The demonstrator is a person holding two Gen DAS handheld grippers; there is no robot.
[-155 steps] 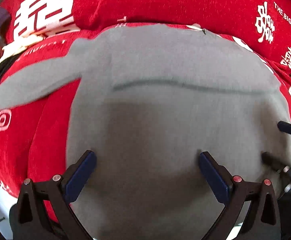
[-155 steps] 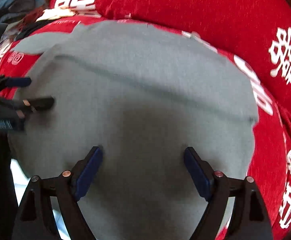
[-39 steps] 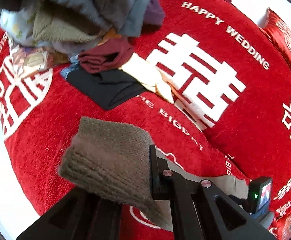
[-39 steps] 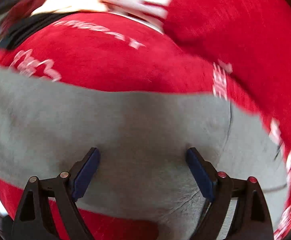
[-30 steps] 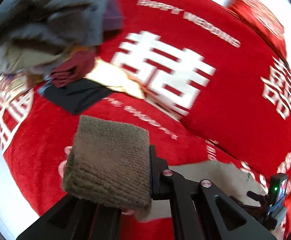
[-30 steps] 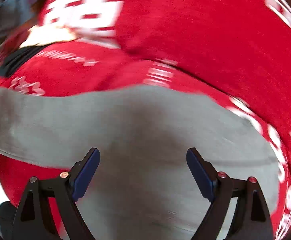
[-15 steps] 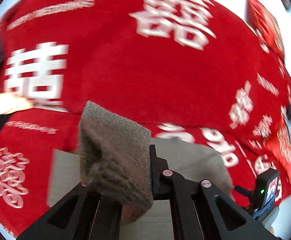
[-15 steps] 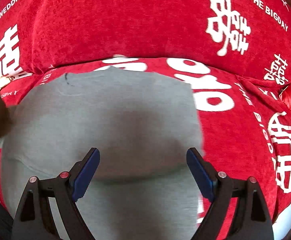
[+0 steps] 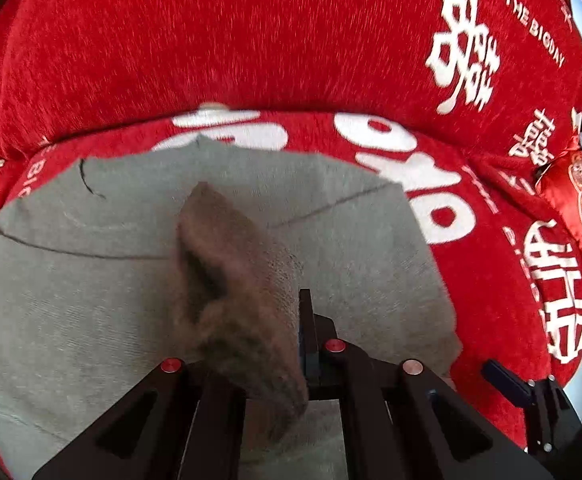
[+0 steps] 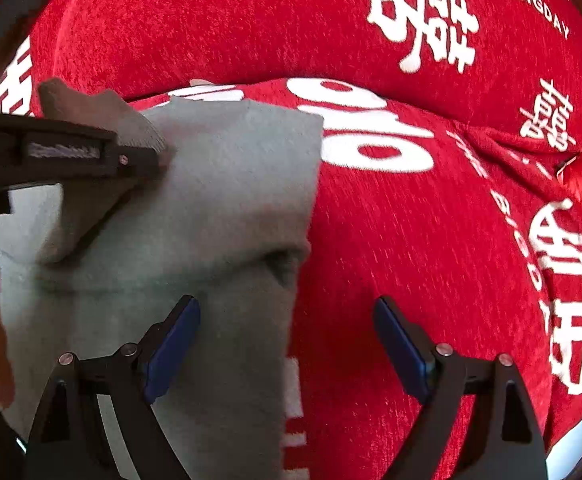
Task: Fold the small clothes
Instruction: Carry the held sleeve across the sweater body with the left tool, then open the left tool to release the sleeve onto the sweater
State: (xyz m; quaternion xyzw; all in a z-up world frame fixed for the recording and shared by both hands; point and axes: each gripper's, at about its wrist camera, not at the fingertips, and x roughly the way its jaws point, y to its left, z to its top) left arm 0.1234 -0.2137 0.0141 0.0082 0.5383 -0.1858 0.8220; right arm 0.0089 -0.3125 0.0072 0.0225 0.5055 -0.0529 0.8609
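A folded grey knit garment [image 9: 91, 280] lies centre-left on the red printed sofa cover [image 9: 251, 48]; the left gripper [image 9: 305, 320], clamped on its brownish sleeve cuff [image 9: 231, 280], hovers above, while the right gripper [image 10: 287, 344], jaws wide and empty, straddles the garment's right edge.

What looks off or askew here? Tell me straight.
Only the cuff end of the grey garment: the left gripper is shut on it, so it stands bunched and upright above the flat folded part. The right gripper is open and empty.
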